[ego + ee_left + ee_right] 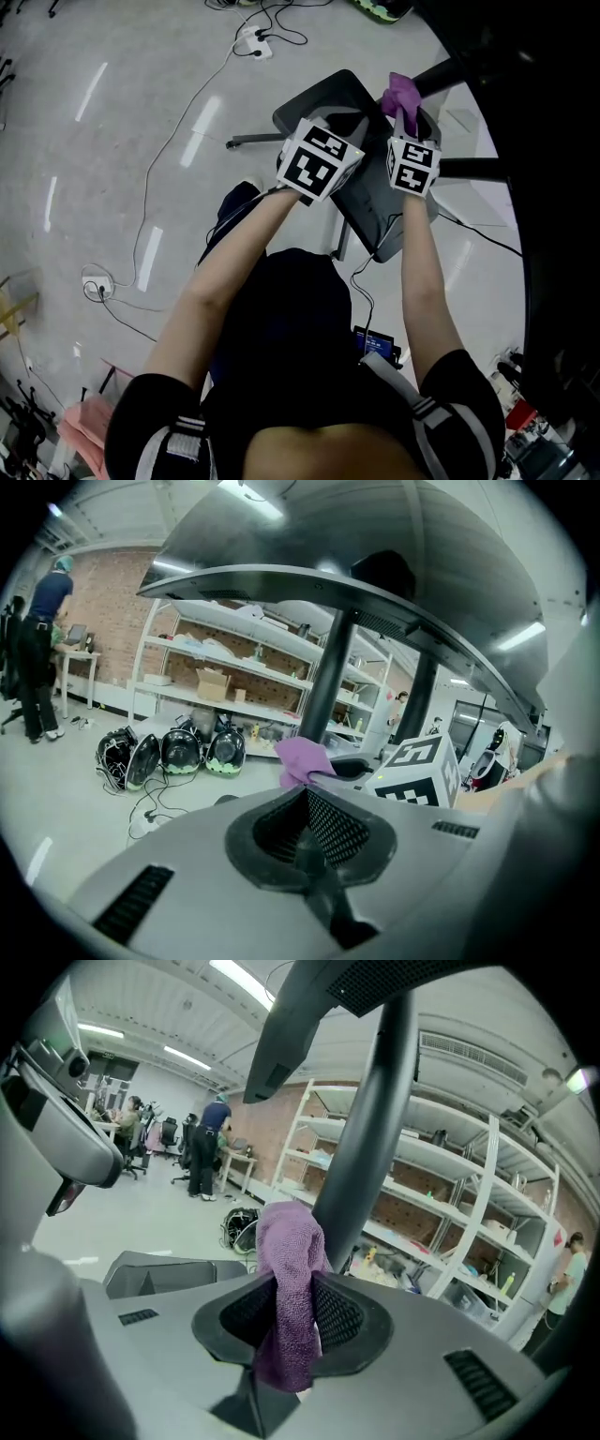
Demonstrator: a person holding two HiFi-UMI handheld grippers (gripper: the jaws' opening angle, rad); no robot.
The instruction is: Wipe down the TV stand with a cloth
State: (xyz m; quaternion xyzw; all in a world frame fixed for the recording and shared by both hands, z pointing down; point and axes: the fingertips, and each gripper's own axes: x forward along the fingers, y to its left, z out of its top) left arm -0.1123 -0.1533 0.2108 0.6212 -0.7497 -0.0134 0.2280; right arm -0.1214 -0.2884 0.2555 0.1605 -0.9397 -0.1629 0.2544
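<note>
Cloth (pixel 289 1279), purple, terry-textured: pinched between the jaws of the right gripper (pixel 292 1321). Its top bunches above the jaw tips and a tail hangs below them. In the right gripper view it sits right in front of the dark column (pixel 370 1129) of the TV stand; contact with the column cannot be confirmed. In the head view the cloth (pixel 401 94) lies over the far end of the stand's grey base plate (pixel 375 202).

Right gripper (pixel 405 117): jaws closed on the cloth, marker cube facing up, held by the person's right hand over the base plate.

Left gripper (pixel 305 803): jaws drawn together with nothing between them. It is just beside the right gripper, also above the base plate. The cloth (pixel 302 759) and the right gripper's marker cube (pixel 422 766) show beyond its tips.

TV stand: two dark columns (pixel 323 686) rising under a curved dark panel.

Surroundings:
- White shelving (pixel 441 1185) with boxes against a brick wall.
- A row of helmets (pixel 178 752) on the floor.
- Power strip with cables (pixel 253 42) on the grey floor.
- Standing people in the distance (pixel 202 1157).
</note>
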